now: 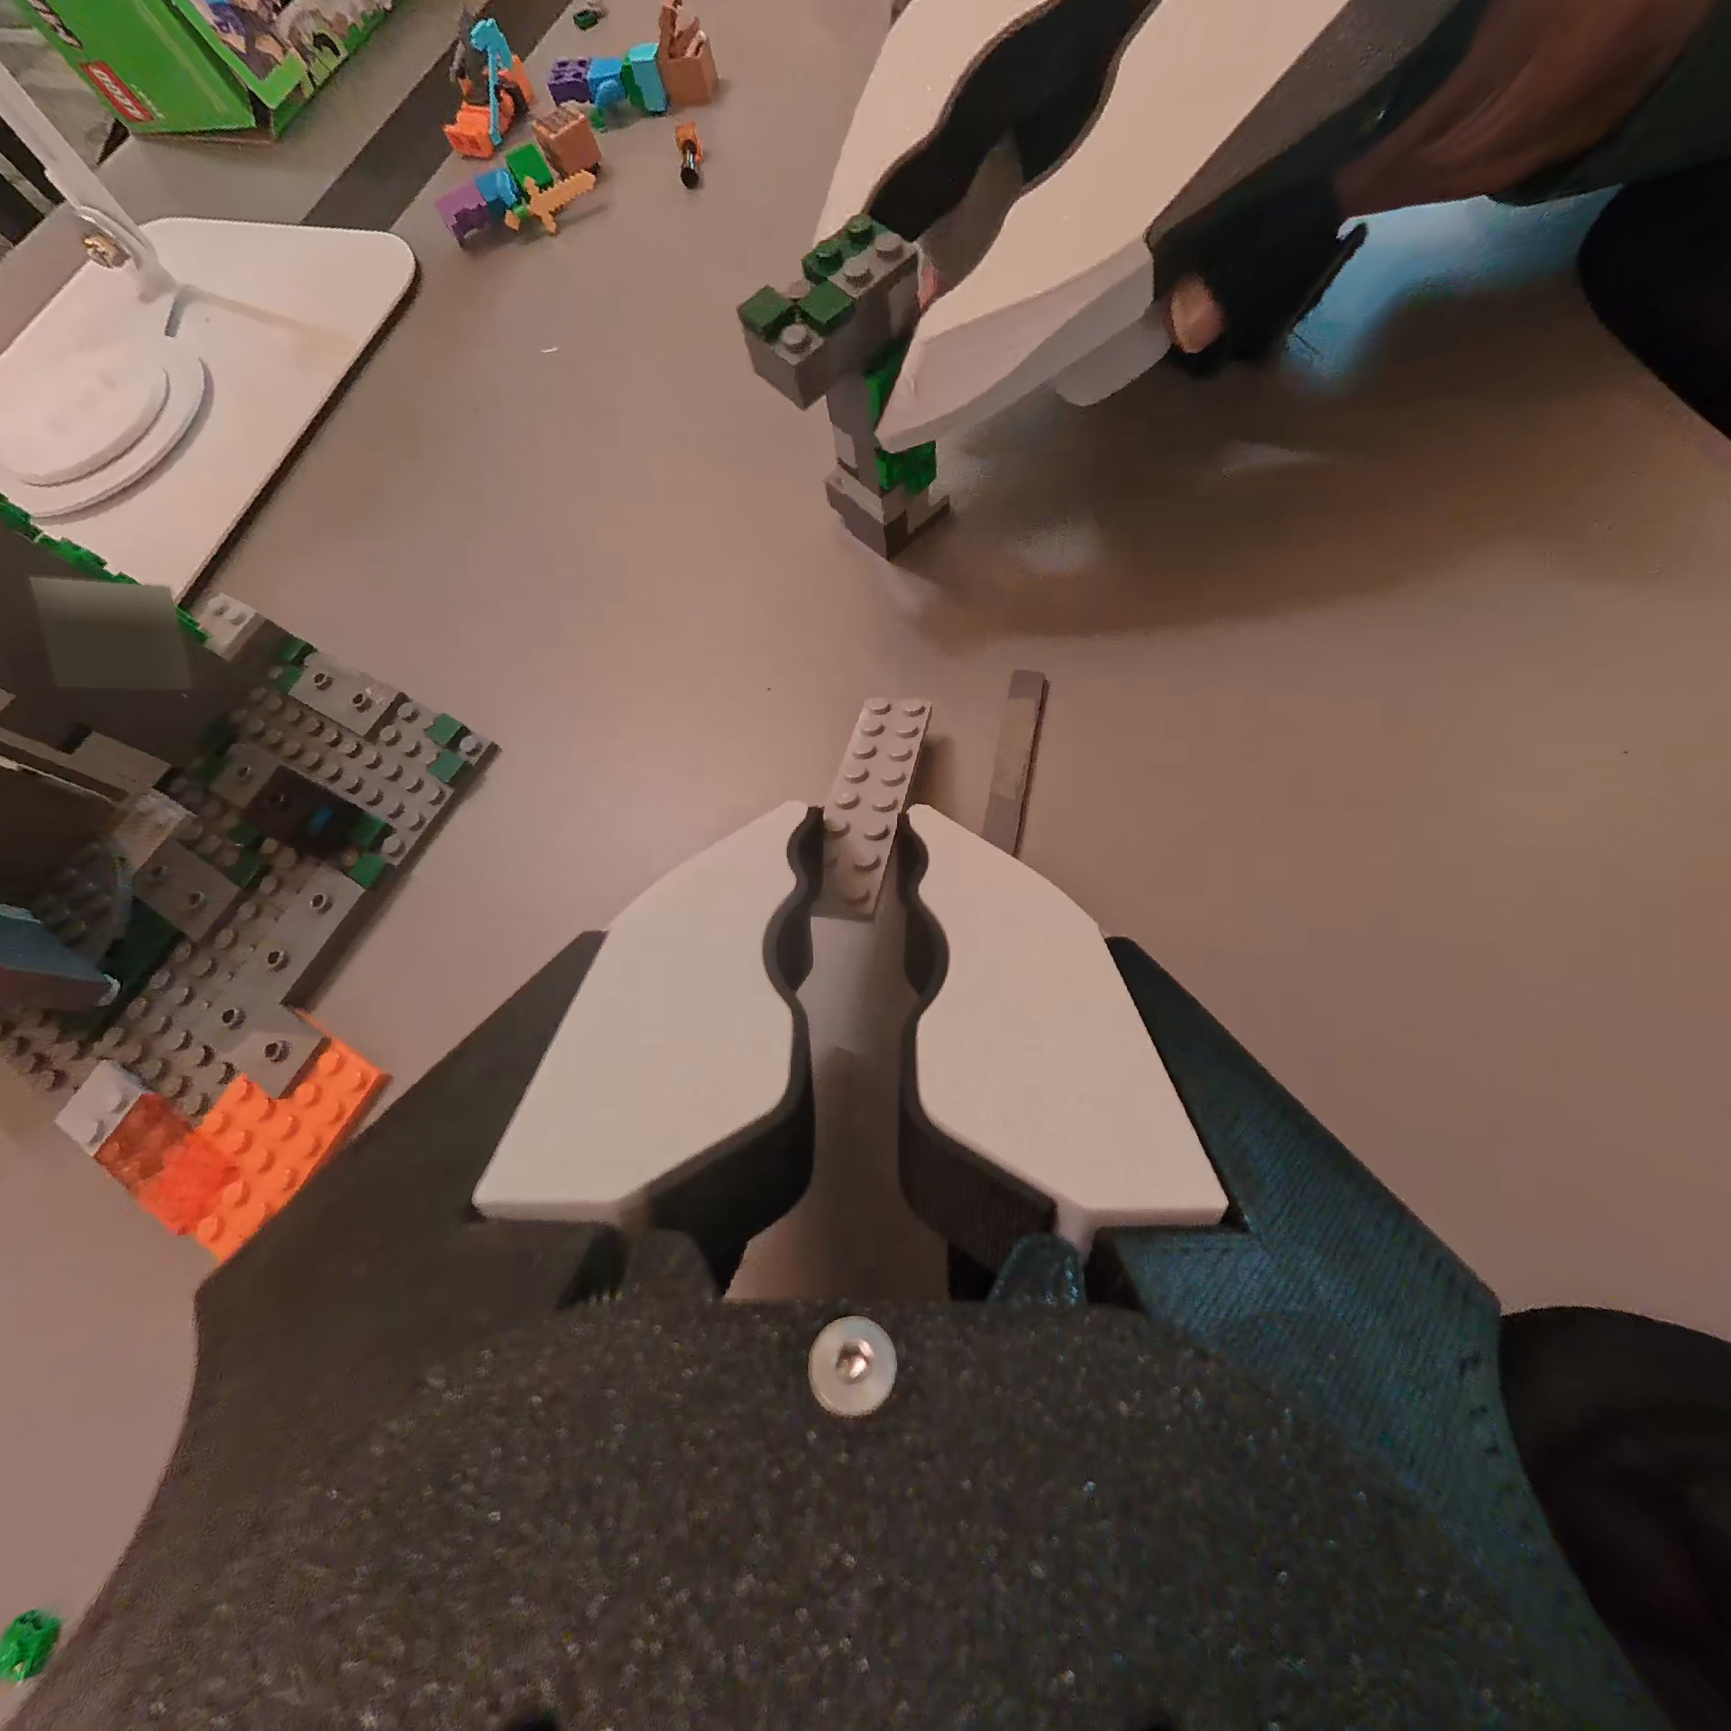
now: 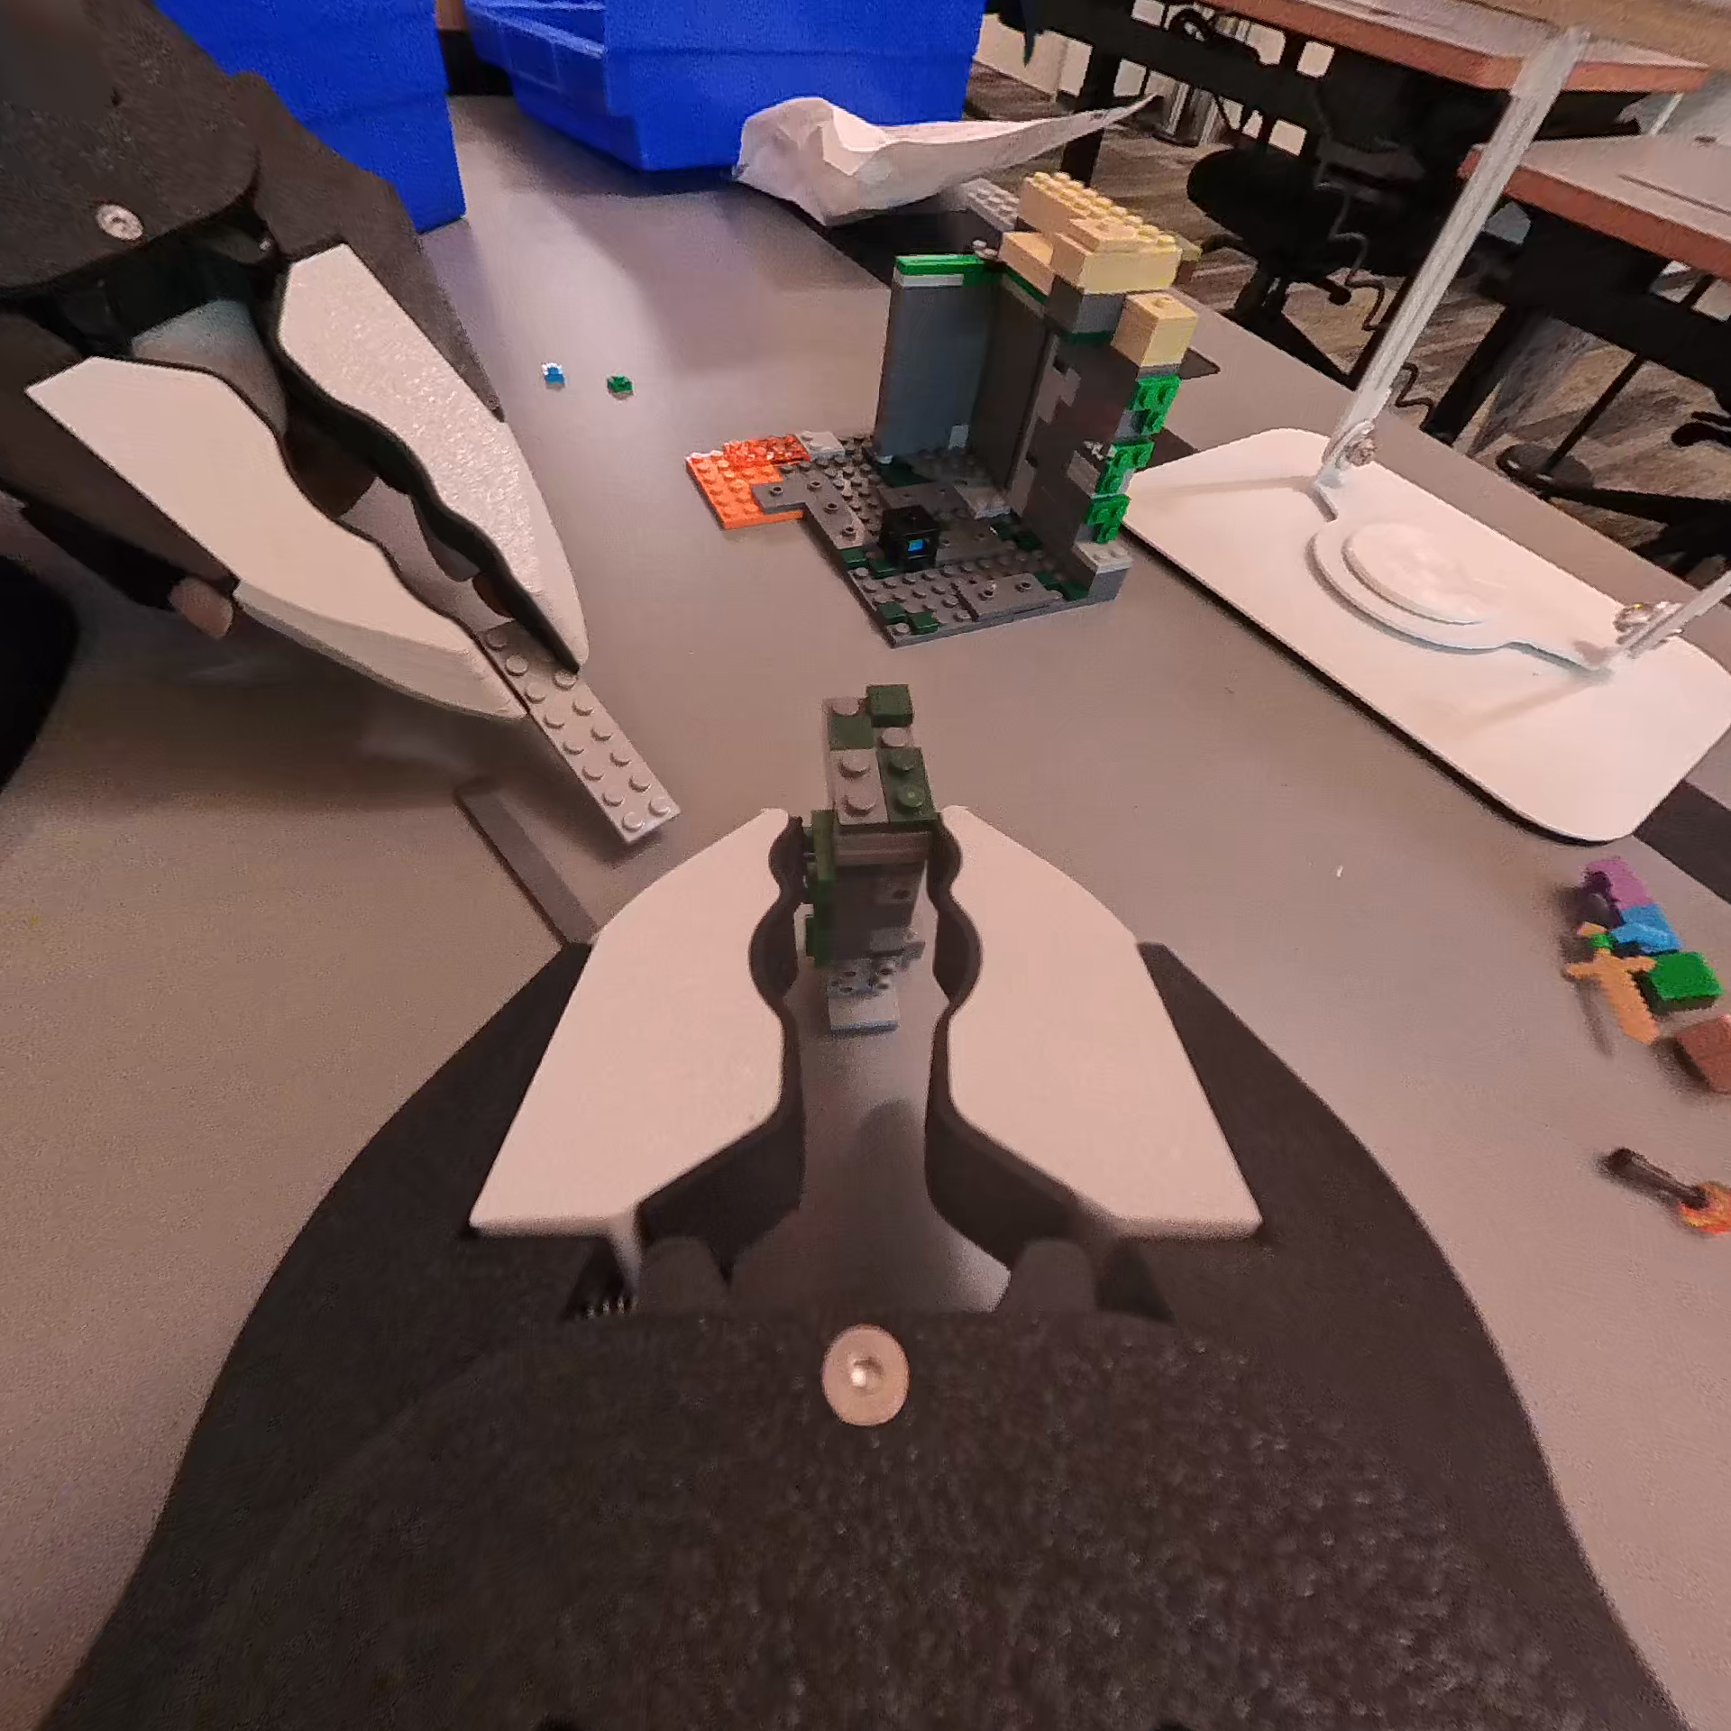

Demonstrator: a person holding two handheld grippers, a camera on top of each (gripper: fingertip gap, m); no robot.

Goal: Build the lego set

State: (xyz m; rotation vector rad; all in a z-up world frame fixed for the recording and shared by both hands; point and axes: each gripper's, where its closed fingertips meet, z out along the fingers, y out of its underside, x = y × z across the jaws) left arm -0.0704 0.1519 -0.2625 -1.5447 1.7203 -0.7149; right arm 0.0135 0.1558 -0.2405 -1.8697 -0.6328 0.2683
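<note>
Grey tabletop (image 1: 581, 599) fills both views, matte and lit warmly. Left gripper (image 1: 857, 824) pinches a long grey plate (image 1: 871, 806) by one end, the free end slanting down toward the table, with a thin dark strip (image 1: 1016, 749) lying just beside it. Right gripper (image 2: 866, 834) is clamped on a grey-and-green pillar (image 2: 866, 843) standing upright on the table. Beyond it sits the main build (image 2: 983, 487): a studded grey base with an orange corner, grey walls and a tan top. A white stand base (image 2: 1405, 656) lies to its right, loose coloured pieces (image 2: 1649, 974) nearer the edge. Farther back are blue bins (image 2: 712, 66), crumpled white paper (image 2: 880, 150), a green box (image 1: 187, 66), then wooden desks and dark chairs
</note>
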